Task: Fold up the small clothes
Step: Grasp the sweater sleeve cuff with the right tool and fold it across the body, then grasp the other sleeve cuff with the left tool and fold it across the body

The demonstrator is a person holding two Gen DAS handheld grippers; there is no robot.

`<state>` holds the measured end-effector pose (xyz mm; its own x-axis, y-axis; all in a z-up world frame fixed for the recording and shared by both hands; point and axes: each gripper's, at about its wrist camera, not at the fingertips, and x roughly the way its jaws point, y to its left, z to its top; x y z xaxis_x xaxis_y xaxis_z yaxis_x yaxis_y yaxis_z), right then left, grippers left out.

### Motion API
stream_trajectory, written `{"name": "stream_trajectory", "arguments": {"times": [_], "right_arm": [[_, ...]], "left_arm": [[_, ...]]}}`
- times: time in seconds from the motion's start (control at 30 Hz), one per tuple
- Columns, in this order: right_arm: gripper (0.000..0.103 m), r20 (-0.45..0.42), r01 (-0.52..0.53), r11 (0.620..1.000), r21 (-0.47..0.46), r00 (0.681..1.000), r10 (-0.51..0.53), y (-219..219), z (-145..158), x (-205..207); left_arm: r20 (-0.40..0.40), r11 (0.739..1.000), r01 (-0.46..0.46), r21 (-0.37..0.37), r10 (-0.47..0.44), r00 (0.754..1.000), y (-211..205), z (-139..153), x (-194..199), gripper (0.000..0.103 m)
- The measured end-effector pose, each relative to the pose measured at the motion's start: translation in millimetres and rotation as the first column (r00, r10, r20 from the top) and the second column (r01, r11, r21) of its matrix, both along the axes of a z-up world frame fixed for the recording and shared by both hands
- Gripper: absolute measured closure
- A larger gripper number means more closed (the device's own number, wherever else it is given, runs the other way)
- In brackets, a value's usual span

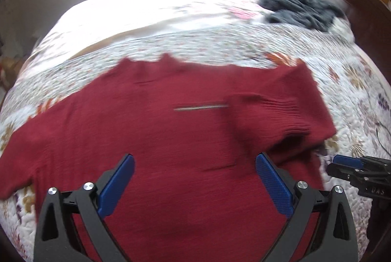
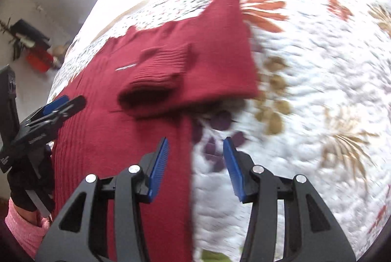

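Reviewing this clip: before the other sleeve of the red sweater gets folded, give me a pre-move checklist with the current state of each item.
1. Right sleeve folded in over the red sweater: ok, cuff lies on the body.
2. Left sleeve spread flat on the quilt: ok, not yet folded.
3. Left tool open and empty: ok, hovering above the sweater body.
4. Right tool open and empty: ok, straddling the sweater's right edge.
5. Sweater body free of wrinkles: cannot tell, motion blur.
6. Grey clothes pile apart from the sweater: ok, far across the bed.
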<state>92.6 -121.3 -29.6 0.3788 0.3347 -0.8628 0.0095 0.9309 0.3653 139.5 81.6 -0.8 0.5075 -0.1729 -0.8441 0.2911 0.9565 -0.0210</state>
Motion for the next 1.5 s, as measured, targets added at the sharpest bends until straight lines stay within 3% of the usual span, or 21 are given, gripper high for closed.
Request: {"name": "stream_trajectory", "arguments": {"times": [0.13, 0.23, 0.3, 0.33, 0.4, 0.43, 0.63, 0.83, 0.93, 1.1, 1.23, 1.4, 1.5], "right_arm": [[0.056, 0.008, 0.015, 1.000, 0.001, 1.000, -0.015, -11.9, -0.1, -10.1], [0.056, 0.018, 0.008, 1.000, -0.024, 1.000, -0.007, -18.3, -1.5, -16.9], [0.056, 0.019, 0.008, 1.000, -0.027, 1.000, -0.007, -23.3, -3.1, -19.3], [0.056, 0.017, 0.011, 1.000, -0.025, 1.000, -0.011, -25.8, -3.9, -20.0], [0.056, 0.015, 0.025, 0.999, -0.026, 1.000, -0.025, -31.3, -5.5, -20.9], [0.056, 0.014, 0.030, 0.999, -0.026, 0.999, -0.029, -33.4, -5.7, -21.4], [0.055, 0.021, 0.051, 0.998, -0.021, 0.998, -0.051, -37.4, -2.2, -15.1], [0.055, 0.044, 0.033, 0.999, 0.019, 0.998, -0.033, -22.4, 8.9, 10.5], [0.055, 0.062, 0.011, 0.998, 0.062, 0.998, -0.015, -4.0, 13.1, 33.4], [0.057, 0.039, -0.045, 0.982, 0.182, 0.999, 0.038, 27.3, 5.9, 75.1], [0.059, -0.040, -0.037, 0.996, 0.084, 0.998, 0.041, 43.4, -20.2, 91.7], [0.059, -0.062, -0.051, 0.996, 0.077, 0.997, 0.056, 47.0, -36.5, 88.4], [0.059, -0.062, -0.051, 0.995, 0.085, 0.996, 0.057, 46.4, -37.5, 88.7]], "left_arm": [[-0.011, 0.996, 0.022, 0.085, -0.021, 1.000, -45.1, -22.2, 13.1, 0.006], [-0.047, 0.994, 0.005, 0.111, 0.000, 0.999, -56.9, -39.6, 27.0, 0.017], [-0.092, 0.998, 0.000, 0.067, 0.006, 0.996, -57.3, -49.9, 36.0, 0.040], [-0.107, 1.000, -0.005, 0.020, 0.007, 0.994, -54.6, -51.4, 39.1, 0.047], [-0.110, 0.999, -0.014, -0.039, 0.010, 0.994, -47.2, -49.7, 40.6, 0.081], [-0.106, 0.999, -0.021, -0.048, 0.016, 0.994, -45.3, -48.4, 40.9, 0.088], [-0.003, 0.986, -0.106, -0.132, 0.106, 0.994, -0.1, -19.1, 40.1, 0.091], [0.057, 0.971, -0.210, -0.114, 0.218, 0.974, 67.8, -7.4, 47.1, 0.092], [0.040, 0.962, -0.246, -0.119, 0.252, 0.967, 97.4, -15.1, 49.3, 0.092], [0.002, 0.958, -0.253, -0.134, 0.256, 0.967, 110.8, -32.8, 48.2, 0.091], [-0.023, 0.949, -0.277, -0.153, 0.277, 0.961, 118.4, -45.9, 51.3, 0.088], [-0.045, 0.913, -0.361, -0.190, 0.359, 0.932, 152.8, -47.7, 49.7, 0.070], [-0.039, 0.888, -0.417, -0.194, 0.418, 0.908, 184.3, -43.1, 40.6, 0.068]]}}
